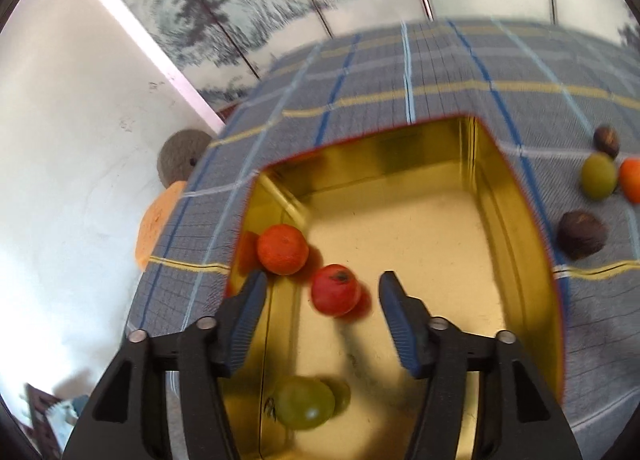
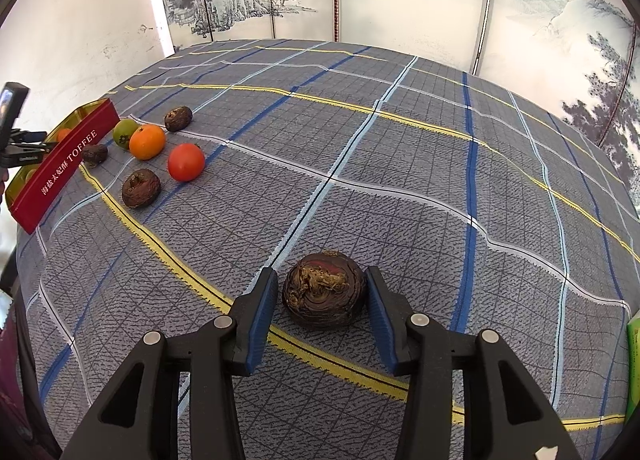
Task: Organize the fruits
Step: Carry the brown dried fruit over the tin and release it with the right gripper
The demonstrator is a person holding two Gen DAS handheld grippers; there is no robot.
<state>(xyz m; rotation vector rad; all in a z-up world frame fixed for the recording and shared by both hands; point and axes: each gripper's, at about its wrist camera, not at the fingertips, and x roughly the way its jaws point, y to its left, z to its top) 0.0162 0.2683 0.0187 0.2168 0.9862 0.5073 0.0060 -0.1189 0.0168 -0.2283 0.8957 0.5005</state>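
Gold-lined toffee tin (image 1: pixel 516 196) on plaid tablecloth (image 1: pixel 360 72), holding an orange mandarin (image 1: pixel 282 249) at far left, a red fruit (image 1: pixel 335 290) mid-floor, a green fruit (image 1: pixel 305 407) nearest. Left gripper (image 1: pixel 322 312) spread wide above the tin, holding nothing. Right of the tin: brown, green and orange fruits. Only in right wrist view: tin's red outer wall, a loose red tomato (image 2: pixel 186 161), and a dark brown round fruit (image 2: pixel 324 295) between the spread fingers of the right gripper (image 2: pixel 322 300); contact unclear.

The left wrist view is motion-blurred. A bright green package (image 2: pixel 634 360) is cut off by the right edge. The gold-lined red toffee tin (image 2: pixel 64 164) hides most of its contents.
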